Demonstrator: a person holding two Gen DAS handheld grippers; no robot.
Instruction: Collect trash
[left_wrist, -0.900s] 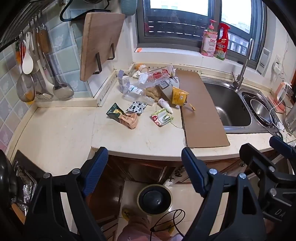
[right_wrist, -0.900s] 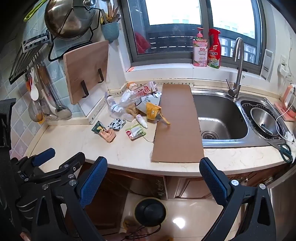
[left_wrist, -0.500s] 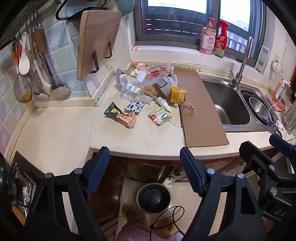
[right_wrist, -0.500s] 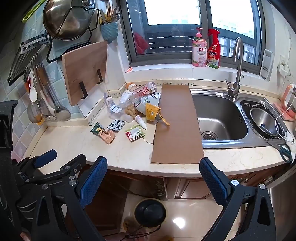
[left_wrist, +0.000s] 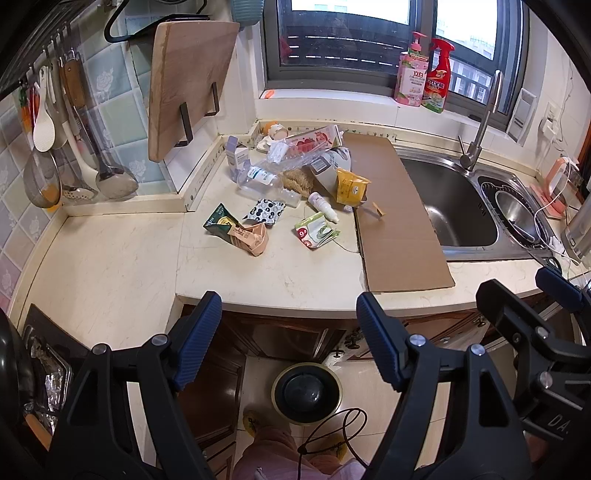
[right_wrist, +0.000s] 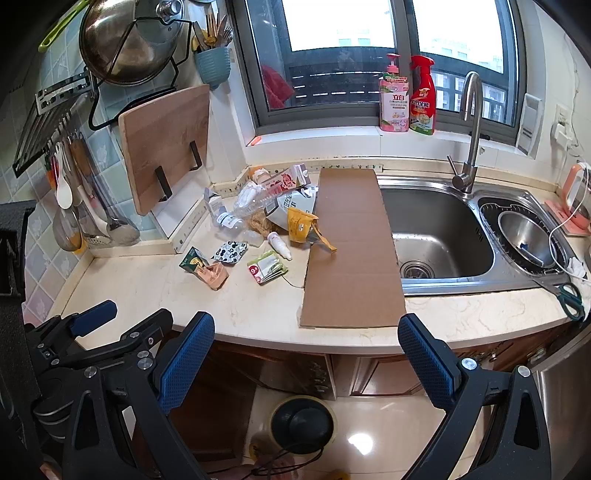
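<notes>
Trash lies scattered on the cream counter: a flat cardboard sheet beside the sink, a crushed green and pink carton, a yellow pouch, a green and white wrapper, a clear plastic bottle and a milk carton. In the right wrist view the cardboard sheet and yellow pouch show too. My left gripper hangs open in front of the counter edge, nothing between its fingers. My right gripper is open and empty as well, to the right of the left one.
A black round bin stands on the floor below the counter edge, with a person's foot near it. The steel sink and tap are at right, scissors on its rim. A cutting board and hanging utensils line the left wall.
Both grippers have crept slightly closer to the counter, so the trash sits a little lower in the views. Jaws stay wide; nothing picked up.
</notes>
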